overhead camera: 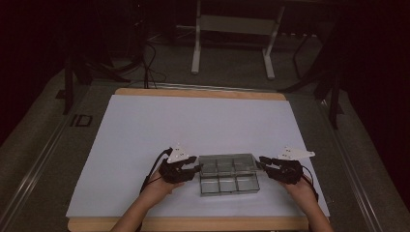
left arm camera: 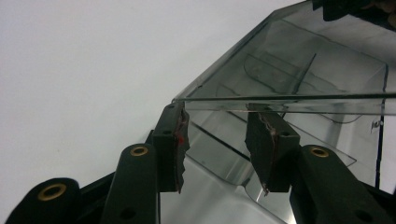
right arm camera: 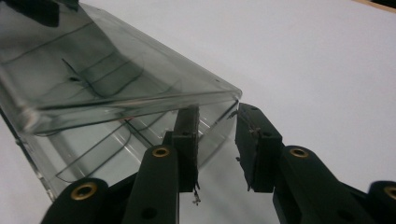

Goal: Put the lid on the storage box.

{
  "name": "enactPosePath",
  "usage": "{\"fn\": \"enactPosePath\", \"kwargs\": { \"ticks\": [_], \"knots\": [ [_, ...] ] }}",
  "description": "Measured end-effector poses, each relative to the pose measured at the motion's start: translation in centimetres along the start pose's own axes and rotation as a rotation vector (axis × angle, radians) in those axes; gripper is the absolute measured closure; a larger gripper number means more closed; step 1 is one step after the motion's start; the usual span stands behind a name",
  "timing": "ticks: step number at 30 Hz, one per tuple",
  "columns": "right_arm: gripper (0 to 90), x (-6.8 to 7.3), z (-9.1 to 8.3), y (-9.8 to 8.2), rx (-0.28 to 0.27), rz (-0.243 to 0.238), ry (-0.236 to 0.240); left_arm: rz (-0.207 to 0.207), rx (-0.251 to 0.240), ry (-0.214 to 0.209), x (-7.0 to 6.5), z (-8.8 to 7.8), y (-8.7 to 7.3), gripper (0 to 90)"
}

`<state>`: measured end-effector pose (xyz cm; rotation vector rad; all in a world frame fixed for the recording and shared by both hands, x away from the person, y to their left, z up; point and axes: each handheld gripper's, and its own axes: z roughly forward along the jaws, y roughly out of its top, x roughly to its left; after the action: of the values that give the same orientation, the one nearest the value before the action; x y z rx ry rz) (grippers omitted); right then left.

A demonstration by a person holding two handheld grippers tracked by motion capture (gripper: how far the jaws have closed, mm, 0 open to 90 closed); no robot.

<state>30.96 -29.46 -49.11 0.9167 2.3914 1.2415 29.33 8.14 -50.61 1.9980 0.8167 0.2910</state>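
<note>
A clear plastic compartment box lies near the front of the white table top, between my two grippers. Its lid stands partly raised over the base. My left gripper is at the box's left end. In the left gripper view its jaws stand apart, with the lid's front edge just over their tips. My right gripper is at the right end. In the right gripper view its jaws are apart around the lid's corner, and the pads do not press on it.
The white sheet rests on a wooden board whose edge shows at the front and back. Beyond the table are a white stand and cables on the floor. Both forearms come in from the bottom edge.
</note>
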Motion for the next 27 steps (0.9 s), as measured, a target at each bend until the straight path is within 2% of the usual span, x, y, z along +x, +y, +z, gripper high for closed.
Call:
{"fn": "enactPosePath", "kwargs": {
  "ticks": [5,9,14,17,23,27],
  "knots": [
    [69.4,-0.1,0.3,-0.4,0.009,-0.002,-0.013,0.0,0.024,0.007,0.0,0.3,-0.4,55.6],
    [68.9,-0.2,0.4,-0.7,0.014,0.009,-0.013,-0.01,0.024,0.0,0.1,0.3,-0.5,53.9],
    [68.9,-0.5,0.5,-0.8,0.011,0.022,-0.014,-0.001,0.03,0.01,0.2,0.2,-0.5,52.8],
    [68.9,-0.5,0.6,-0.9,0.008,0.025,-0.017,0.004,0.05,0.025,0.2,0.3,-0.8,52.8],
    [69.0,-0.5,1.2,-1.2,0.027,0.022,-0.018,-0.017,0.077,0.037,0.8,0.7,-1.6,52.9],
    [69.0,-0.7,1.4,-1.4,0.04,0.022,-0.033,-0.042,0.064,0.043,1.2,0.7,-1.9,52.8]
  ]
}}
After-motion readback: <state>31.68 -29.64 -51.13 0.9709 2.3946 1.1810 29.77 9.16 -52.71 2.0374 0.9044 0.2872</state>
